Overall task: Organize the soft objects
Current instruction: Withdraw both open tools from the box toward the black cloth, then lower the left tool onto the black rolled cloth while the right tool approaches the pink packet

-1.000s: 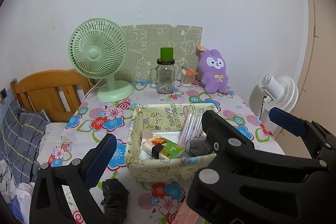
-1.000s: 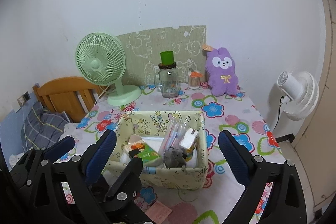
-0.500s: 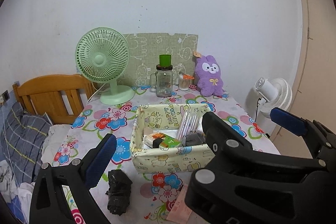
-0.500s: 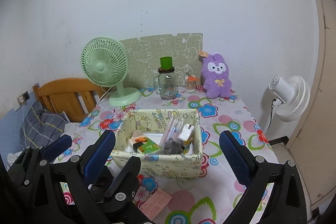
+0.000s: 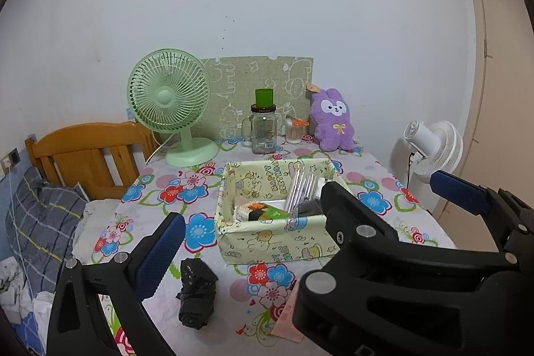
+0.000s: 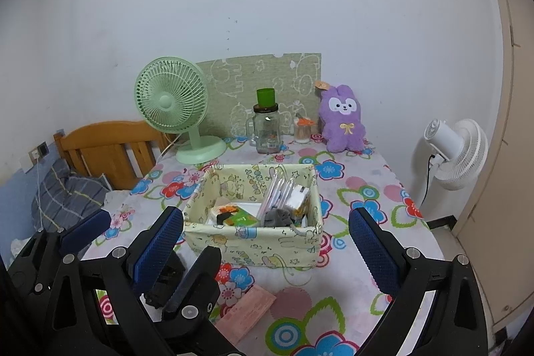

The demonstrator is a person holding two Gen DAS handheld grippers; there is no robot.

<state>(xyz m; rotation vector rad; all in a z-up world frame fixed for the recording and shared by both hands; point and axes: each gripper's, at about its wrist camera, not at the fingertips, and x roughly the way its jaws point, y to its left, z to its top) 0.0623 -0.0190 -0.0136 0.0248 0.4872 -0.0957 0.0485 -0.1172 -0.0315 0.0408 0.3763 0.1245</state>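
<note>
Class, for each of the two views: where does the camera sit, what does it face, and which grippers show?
Left wrist: on the left gripper, facing the fabric box and wall; the right gripper crosses in front.
Right wrist: on the right gripper, same facing; the left gripper shows lower left.
Shared: box, green fan, purple plush.

Soft, even indoor light fills both views, casting faint shadows. Fisheye distortion bends the pale beige door frame (image 6: 510, 122) and darkens corners; focus is sharp.
</note>
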